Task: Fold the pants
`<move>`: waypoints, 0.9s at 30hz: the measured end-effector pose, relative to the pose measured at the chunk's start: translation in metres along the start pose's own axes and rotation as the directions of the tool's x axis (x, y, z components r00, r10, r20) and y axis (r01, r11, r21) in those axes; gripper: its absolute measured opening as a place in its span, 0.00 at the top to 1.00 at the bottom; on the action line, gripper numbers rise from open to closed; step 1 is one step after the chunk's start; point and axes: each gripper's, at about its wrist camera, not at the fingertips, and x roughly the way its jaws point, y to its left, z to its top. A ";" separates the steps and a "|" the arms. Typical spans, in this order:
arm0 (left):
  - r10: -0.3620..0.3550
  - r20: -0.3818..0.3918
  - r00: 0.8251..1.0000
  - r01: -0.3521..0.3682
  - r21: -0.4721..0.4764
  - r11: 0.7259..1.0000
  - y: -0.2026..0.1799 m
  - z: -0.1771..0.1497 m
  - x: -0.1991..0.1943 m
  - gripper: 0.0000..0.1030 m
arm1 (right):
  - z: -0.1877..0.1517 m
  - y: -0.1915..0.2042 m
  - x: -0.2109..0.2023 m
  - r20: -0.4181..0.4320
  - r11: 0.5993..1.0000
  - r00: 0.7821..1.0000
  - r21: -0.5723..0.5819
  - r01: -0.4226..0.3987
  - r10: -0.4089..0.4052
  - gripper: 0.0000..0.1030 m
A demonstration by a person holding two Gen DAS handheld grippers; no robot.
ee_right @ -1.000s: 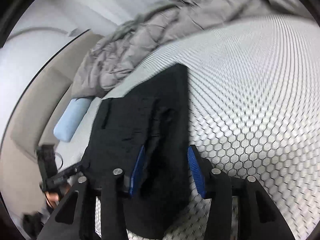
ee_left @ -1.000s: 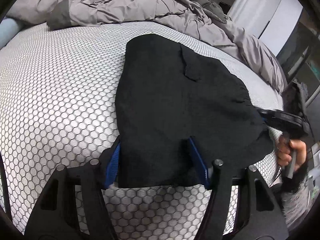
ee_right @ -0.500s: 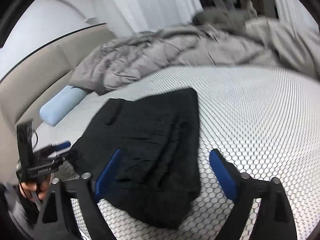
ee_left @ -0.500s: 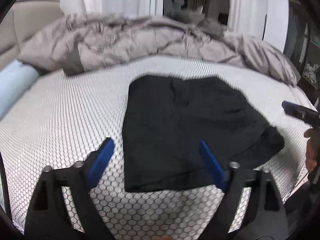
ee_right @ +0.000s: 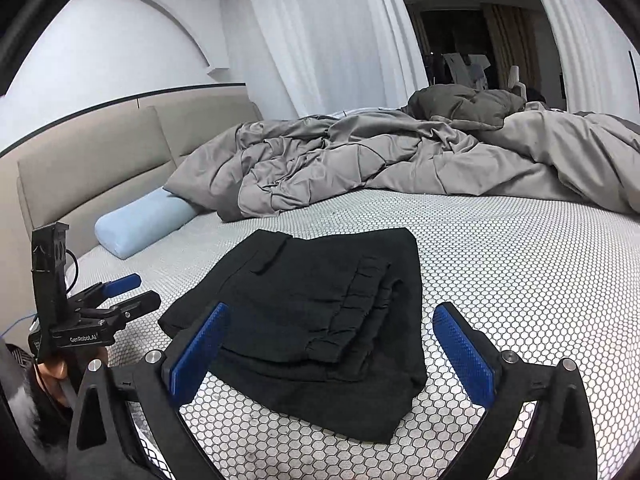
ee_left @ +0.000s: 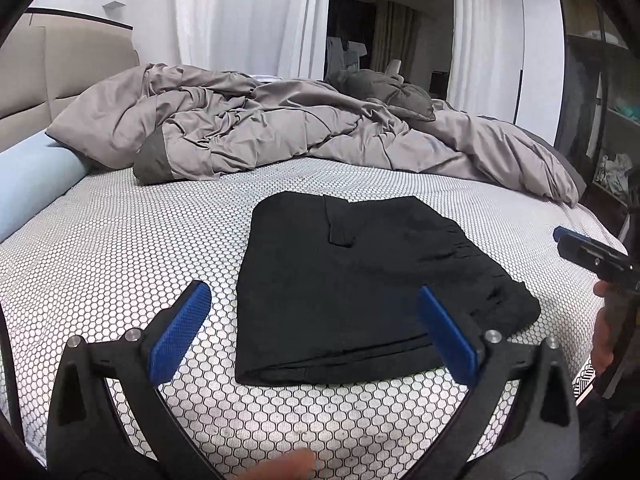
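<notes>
Two low wrist views, shared pants [ee_left: 360, 280]

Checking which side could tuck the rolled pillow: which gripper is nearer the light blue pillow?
Left. The left gripper hovers off the pants' headboard-side edge, toward the light blue pillow; the right gripper hangs off their opposite edge.

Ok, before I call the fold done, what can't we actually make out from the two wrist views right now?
- Underside and inner layers of the black pants: covered by their own top layer, both views.
- Far half of the bed: buried under the grey duvet.
- Right gripper: cut off by the left view's right edge.
- Left gripper: only its tips show in the right view; hand mostly hidden at the left edge.
- Dark doorway: too dim.
</notes>
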 end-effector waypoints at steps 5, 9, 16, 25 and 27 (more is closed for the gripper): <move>-0.003 0.001 1.000 0.003 -0.009 1.000 -0.002 0.004 0.008 0.01 | 0.001 0.002 0.007 -0.005 1.000 1.000 -0.006 -0.006 0.006 0.00; 0.012 0.006 1.000 -0.012 0.017 1.000 -0.008 0.006 0.011 0.01 | 0.000 0.005 0.008 -0.012 1.000 1.000 -0.012 -0.016 0.016 0.00; 0.010 -0.007 1.000 -0.010 0.021 1.000 -0.008 0.007 0.017 0.01 | -0.001 0.005 0.008 -0.012 1.000 1.000 -0.017 -0.015 0.015 0.00; 0.015 -0.010 1.000 -0.015 0.015 1.000 -0.006 0.007 0.021 0.01 | -0.001 0.007 0.009 -0.011 1.000 1.000 -0.020 -0.014 0.014 0.00; 0.018 -0.008 1.000 -0.018 0.016 1.000 -0.007 0.007 0.021 0.01 | -0.002 0.007 0.009 -0.012 1.000 1.000 -0.021 -0.013 0.013 0.00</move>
